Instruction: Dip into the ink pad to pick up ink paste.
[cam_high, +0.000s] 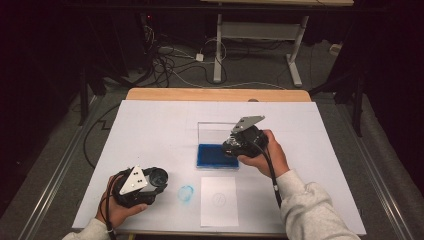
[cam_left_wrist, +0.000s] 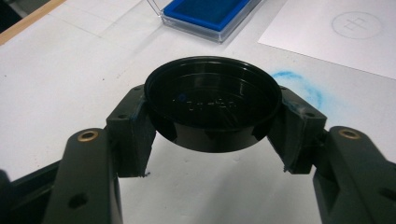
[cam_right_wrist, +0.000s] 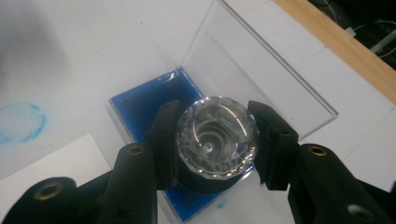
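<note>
Inking looks underway: right gripper clamps the stamp over the blue ink pad, left gripper grips the cap; paper unstamped.

High overview; two close tool views

Left gripper clamps a round black plastic cap.
Beyond it on the white table: a blue ink smudge, a clear-cased blue ink pad and a white paper sheet with a printed circle.
</note>
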